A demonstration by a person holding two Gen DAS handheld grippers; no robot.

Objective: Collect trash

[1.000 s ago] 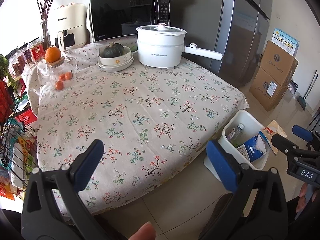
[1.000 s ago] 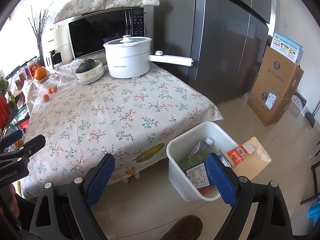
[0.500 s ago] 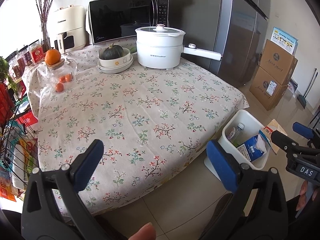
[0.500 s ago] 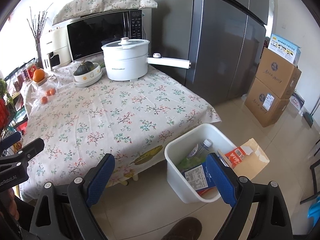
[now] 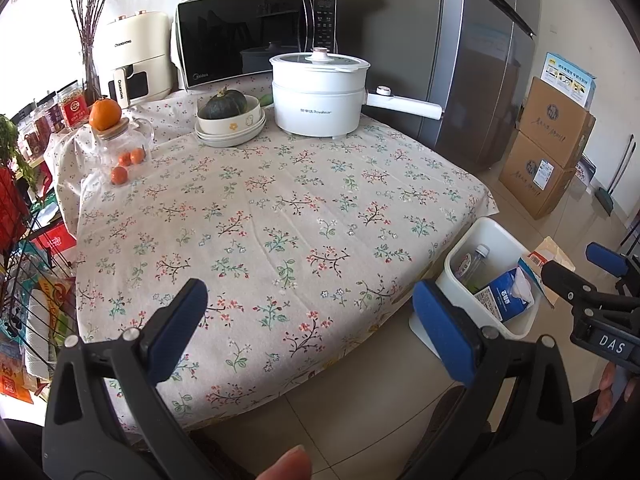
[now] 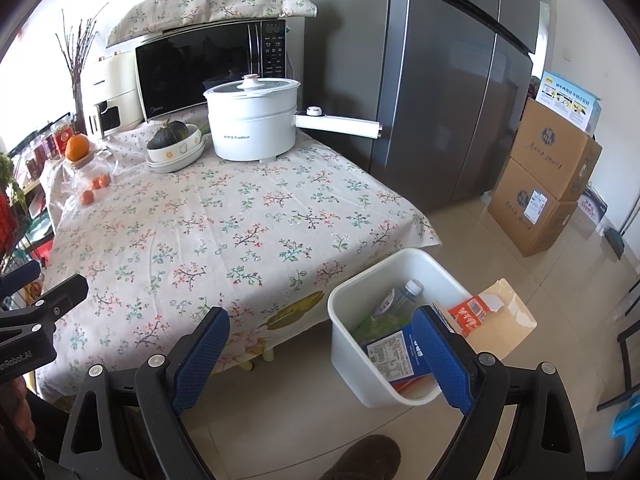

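Both tools hang over the near edge of the floral-clothed table (image 5: pixel 280 208); the left gripper (image 5: pixel 308 324) has its blue pads spread wide with nothing between them; the right gripper (image 6: pixel 322 356) is likewise agape and empty. The trash sits in the white rectangular plastic bin (image 6: pixel 348 344) on the tiled floor beside the table's corner: a clear plastic bottle (image 6: pixel 396 300), a blue-and-white carton (image 6: pixel 396 354) and a red-and-white carton (image 6: pixel 470 316) leaning at its far rim.
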